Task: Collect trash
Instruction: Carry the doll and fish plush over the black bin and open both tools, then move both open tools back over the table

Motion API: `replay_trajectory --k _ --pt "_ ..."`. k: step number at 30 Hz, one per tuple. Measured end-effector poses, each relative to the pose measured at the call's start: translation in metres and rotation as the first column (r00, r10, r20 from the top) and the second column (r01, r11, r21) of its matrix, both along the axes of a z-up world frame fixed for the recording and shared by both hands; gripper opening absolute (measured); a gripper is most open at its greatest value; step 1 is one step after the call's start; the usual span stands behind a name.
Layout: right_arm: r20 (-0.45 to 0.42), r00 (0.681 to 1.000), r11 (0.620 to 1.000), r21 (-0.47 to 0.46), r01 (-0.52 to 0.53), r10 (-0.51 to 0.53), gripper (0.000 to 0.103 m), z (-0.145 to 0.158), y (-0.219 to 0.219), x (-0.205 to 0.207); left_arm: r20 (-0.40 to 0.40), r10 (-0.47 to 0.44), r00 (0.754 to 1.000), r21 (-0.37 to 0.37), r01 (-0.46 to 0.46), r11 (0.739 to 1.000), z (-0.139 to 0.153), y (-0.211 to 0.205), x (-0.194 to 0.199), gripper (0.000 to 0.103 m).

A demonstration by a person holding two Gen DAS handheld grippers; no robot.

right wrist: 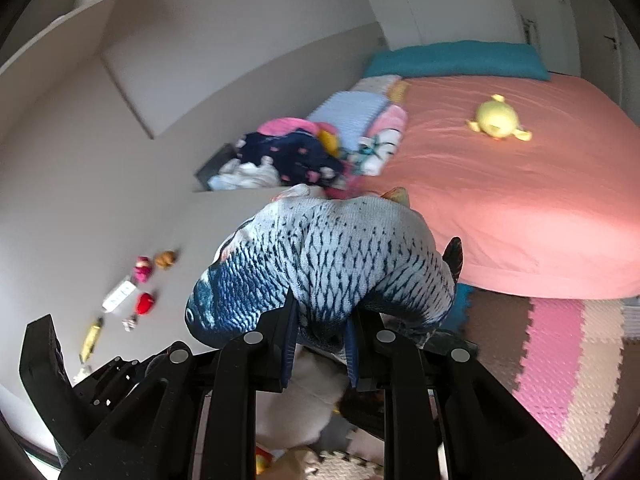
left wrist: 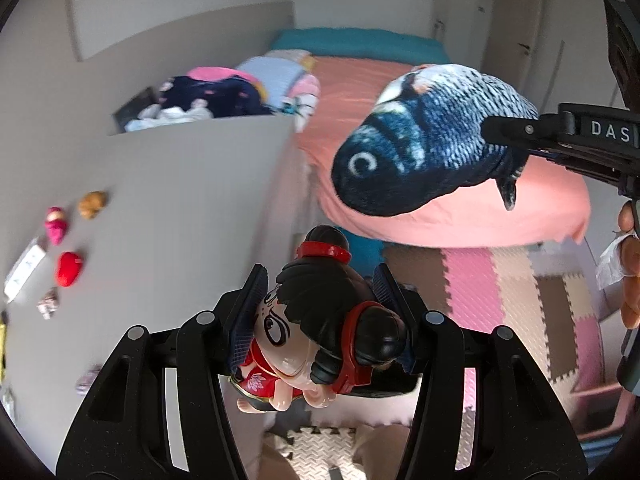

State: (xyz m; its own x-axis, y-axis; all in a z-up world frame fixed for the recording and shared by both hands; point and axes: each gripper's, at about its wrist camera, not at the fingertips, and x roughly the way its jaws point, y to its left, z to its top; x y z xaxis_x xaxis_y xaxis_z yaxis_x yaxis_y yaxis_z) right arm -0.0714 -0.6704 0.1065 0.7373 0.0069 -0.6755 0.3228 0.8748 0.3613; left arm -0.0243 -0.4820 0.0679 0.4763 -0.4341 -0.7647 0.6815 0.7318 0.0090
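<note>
- Your left gripper (left wrist: 318,320) is clenched on a doll figurine (left wrist: 316,336) with black hair buns and a red outfit, held in the air above the foam floor mat (left wrist: 472,280).
- Your right gripper (right wrist: 320,344) is clamped on a plush fish (right wrist: 320,264), pinched at its belly and carried in front of the bed (right wrist: 520,208) (the left wrist view shows it hanging from that gripper too).
- Both picked items are off the floor, but no bin or bag shows clearly, so neither looks deposited yet.
- Left to gather on the grey counter (right wrist: 224,224): a red toy (right wrist: 145,303), a pink doll (right wrist: 142,269), a brown toy (right wrist: 165,259), a white packet (right wrist: 118,298), a yellow tube (right wrist: 91,338) and a crumpled wrapper (right wrist: 129,323).
- A yellow plush duck (right wrist: 498,118) lies on the bed, well apart from both grippers.
- I judge the task as early to midway.
</note>
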Motion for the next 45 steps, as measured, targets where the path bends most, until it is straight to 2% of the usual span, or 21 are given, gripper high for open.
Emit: replay_trajectory --k 8,10,11,12,13,14,21,31,38,45 --pt "-0.129 0.991 0.999 -0.014 0.033 -0.034 0.023 -0.038 -0.019 -0.009 -0.065 -0.056 0.996 0.065 0.06 0.996 -0.039 -0.034 -0.011 0.054" --pt "-0.164 0.985 0.999 -0.007 0.053 -0.053 0.033 -0.047 -0.021 -0.006 -0.094 -0.071 0.993 0.077 0.078 0.994 -0.047 -0.039 -0.01 0.055" --pt "-0.175 0.982 0.998 0.002 0.067 -0.065 0.052 -0.049 -0.023 -0.004 -0.104 -0.075 0.992 0.077 0.084 0.993 -0.05 -0.039 -0.005 0.071" --pt "-0.175 0.981 0.996 0.013 0.085 -0.082 0.082 -0.052 -0.026 -0.003 -0.088 -0.062 0.994 0.078 0.069 0.995 -0.049 -0.037 -0.005 0.098" --pt "-0.161 0.981 0.994 0.011 0.107 -0.104 0.095 -0.052 -0.029 -0.005 -0.049 -0.046 0.998 0.069 0.049 0.996 -0.046 -0.034 -0.006 0.097" --pt "-0.155 0.981 0.993 0.005 0.118 -0.116 0.1 -0.052 -0.03 -0.006 -0.028 -0.037 0.999 0.071 0.039 0.997 -0.044 -0.031 -0.006 0.097" --pt "-0.143 0.98 0.99 0.003 0.14 -0.138 0.1 -0.051 -0.031 -0.008 -0.065 0.029 0.997 0.05 -0.026 0.998 -0.043 -0.014 0.008 0.097" --pt "-0.139 0.984 0.993 0.018 0.113 -0.11 0.1 -0.05 -0.016 -0.003 -0.062 0.039 0.997 0.036 -0.037 0.999 -0.04 0.0 0.008 0.097" --pt "-0.113 0.993 0.999 0.009 0.036 -0.034 0.1 -0.037 0.015 0.011 -0.034 0.059 0.998 0.023 -0.058 0.998 -0.025 0.028 0.012 0.097" --pt "-0.097 0.993 0.998 -0.016 -0.064 0.062 0.1 -0.024 0.066 0.035 -0.011 0.131 0.991 0.012 -0.131 0.991 -0.011 0.08 0.024 0.097"
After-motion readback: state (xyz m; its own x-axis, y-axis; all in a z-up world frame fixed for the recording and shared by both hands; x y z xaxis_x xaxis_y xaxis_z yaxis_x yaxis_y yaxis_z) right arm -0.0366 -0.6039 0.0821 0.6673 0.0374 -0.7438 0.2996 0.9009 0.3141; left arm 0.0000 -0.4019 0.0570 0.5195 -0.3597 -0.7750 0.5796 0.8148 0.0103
